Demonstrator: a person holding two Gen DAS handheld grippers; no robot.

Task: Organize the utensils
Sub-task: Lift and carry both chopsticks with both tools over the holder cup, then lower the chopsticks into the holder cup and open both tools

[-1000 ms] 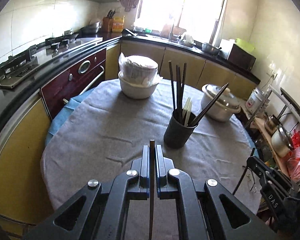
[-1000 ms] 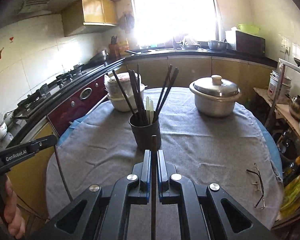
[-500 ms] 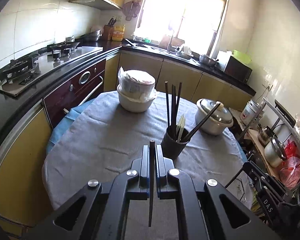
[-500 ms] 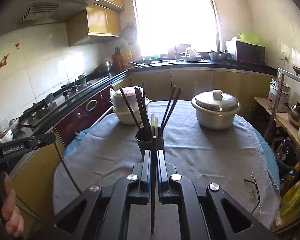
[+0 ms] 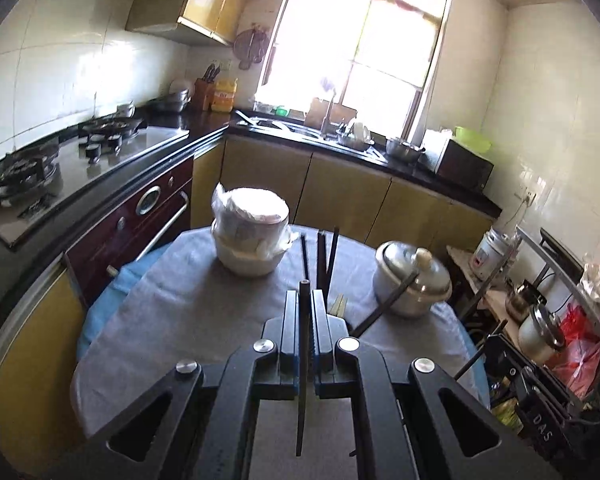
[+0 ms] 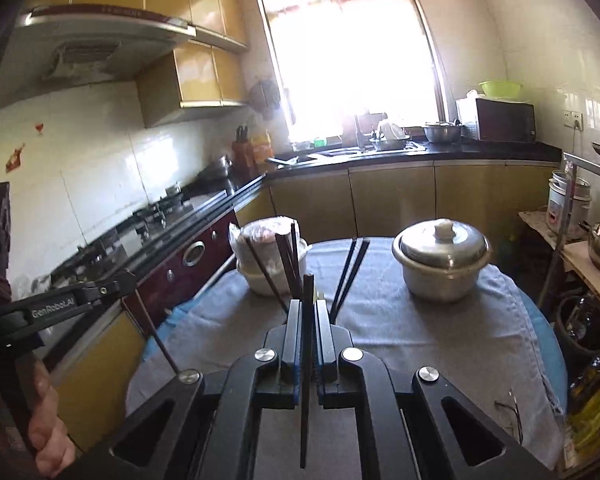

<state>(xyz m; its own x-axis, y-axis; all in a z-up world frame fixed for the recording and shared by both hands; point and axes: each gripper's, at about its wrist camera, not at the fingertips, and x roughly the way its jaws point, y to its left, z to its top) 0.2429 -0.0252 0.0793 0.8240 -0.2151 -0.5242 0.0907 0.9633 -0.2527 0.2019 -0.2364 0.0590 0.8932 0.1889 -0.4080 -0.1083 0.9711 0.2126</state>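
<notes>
My left gripper (image 5: 305, 300) is shut on a single dark chopstick (image 5: 303, 364) that runs back between its fingers. My right gripper (image 6: 308, 308) is shut on another dark chopstick (image 6: 307, 364) the same way. Several dark chopsticks (image 5: 320, 258) stand in a holder on the round table; the holder itself is hidden behind the fingers in both views. They also show in the right wrist view (image 6: 286, 264), fanned out just past my fingertips. Both grippers are raised above the table, short of the holder.
The round table (image 5: 188, 320) has a grey cloth. A wrapped stack of white bowls (image 5: 250, 236) stands at its far left, a lidded metal pot (image 6: 440, 260) at its right, glasses (image 6: 510, 416) near the right edge. The left gripper's body (image 6: 60, 304) is at the left.
Both grippers have lifted and tilted up, still shut on their chopsticks. The holder, in full view a second ago, is now hidden behind the fingers.
</notes>
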